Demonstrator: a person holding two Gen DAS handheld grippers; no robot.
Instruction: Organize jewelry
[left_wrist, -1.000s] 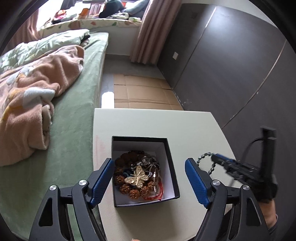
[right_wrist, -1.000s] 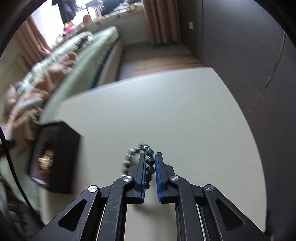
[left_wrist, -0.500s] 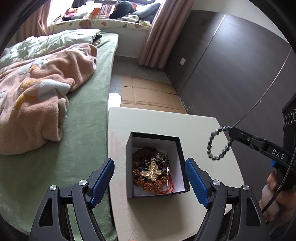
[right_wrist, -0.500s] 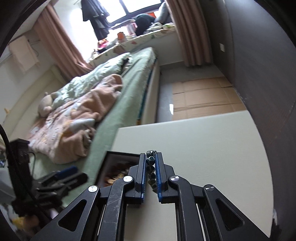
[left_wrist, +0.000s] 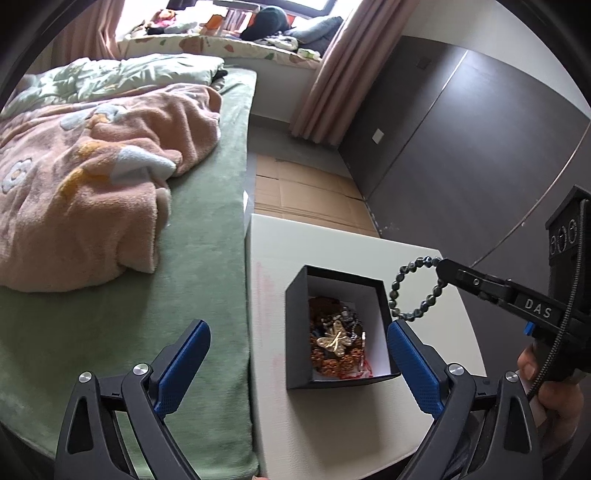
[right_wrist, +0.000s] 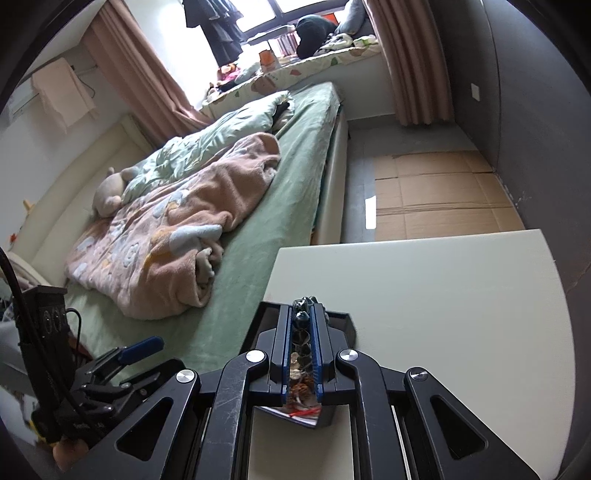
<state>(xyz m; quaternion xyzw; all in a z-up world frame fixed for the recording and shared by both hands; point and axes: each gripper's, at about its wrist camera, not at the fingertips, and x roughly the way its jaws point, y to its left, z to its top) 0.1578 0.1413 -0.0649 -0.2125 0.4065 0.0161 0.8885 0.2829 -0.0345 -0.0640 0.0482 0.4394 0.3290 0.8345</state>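
The right tongs (left_wrist: 441, 266) pinch a dark beaded bracelet (left_wrist: 415, 288), which hangs in the air as a loop just above the far right corner of the black box (left_wrist: 295, 332) on the tabletop (left_wrist: 369, 424). The step in hand looks like carrying it to join the butterfly brooch (left_wrist: 335, 340) and other beads in the box. The left tongs (left_wrist: 297, 365) are opening, nothing between them; next the right must centre over the box, lower, and release.
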